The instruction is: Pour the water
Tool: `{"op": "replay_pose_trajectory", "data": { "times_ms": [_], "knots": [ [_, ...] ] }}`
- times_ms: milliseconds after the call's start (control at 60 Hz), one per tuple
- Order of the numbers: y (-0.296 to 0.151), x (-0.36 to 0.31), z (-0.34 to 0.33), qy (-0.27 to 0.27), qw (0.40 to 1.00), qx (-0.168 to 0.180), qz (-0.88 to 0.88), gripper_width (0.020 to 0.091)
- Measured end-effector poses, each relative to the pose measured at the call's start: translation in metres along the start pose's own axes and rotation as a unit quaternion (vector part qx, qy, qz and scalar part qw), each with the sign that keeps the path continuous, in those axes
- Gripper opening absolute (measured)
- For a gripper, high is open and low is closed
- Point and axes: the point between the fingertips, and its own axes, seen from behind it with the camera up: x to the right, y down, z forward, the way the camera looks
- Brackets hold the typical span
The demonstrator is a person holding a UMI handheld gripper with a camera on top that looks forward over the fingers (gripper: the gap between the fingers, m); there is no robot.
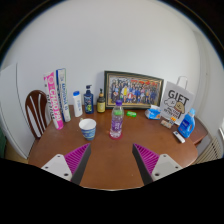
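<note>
The tool (112,158) hangs over the near edge of a round wooden table (110,165), its fingers spread wide apart with nothing between them. A water bottle (117,121) with a purple label stands upright at twelve o'clock, well beyond the fingers. A white cup (88,128) sits just beside it at eleven o'clock. A framed picture (133,90) leans against the wall behind.

White gift bag (178,103) at the table's far side, beside the framed photo (133,90): large dark letters read "GIFT". Labels on the bottles, the tall pink box (52,97) and the cup: print too small to read.
</note>
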Motion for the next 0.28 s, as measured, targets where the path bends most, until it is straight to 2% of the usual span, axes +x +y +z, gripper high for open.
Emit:
{"op": "replay_pose_trajectory", "data": {
  "times_ms": [283],
  "knots": [
    [0.0001, 0.0069, -0.0066, 0.009, 1.000, 0.001, -0.016, 0.0856]
  ]
}}
